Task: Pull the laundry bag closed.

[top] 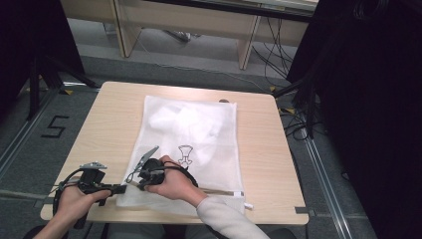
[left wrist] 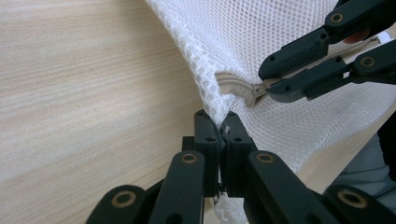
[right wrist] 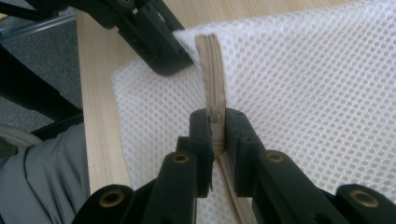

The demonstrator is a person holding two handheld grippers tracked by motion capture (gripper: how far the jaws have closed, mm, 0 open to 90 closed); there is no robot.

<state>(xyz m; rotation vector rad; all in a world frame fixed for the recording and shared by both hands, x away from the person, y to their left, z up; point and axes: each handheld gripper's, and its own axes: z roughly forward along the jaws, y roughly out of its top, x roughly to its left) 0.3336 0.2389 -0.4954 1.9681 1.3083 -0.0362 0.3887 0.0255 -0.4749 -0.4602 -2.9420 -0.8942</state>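
Left gripper view shows the left gripper [left wrist: 219, 133] clamped on the mesh bag's [left wrist: 280, 42] corner at 6 o'clock, anchoring it while the right gripper [left wrist: 268, 86], at 2 o'clock, pinches the zipper pull [left wrist: 258, 89].

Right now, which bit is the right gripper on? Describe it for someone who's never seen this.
On the wooden table lies a white mesh laundry bag. Along its near edge runs a beige zipper. The right gripper pinches the small zipper slider, the only solid piece on that fabric strip.

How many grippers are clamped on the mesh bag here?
2: the left gripper pinches the mesh bag at its near-left corner; the right gripper grips the zipper beside it.
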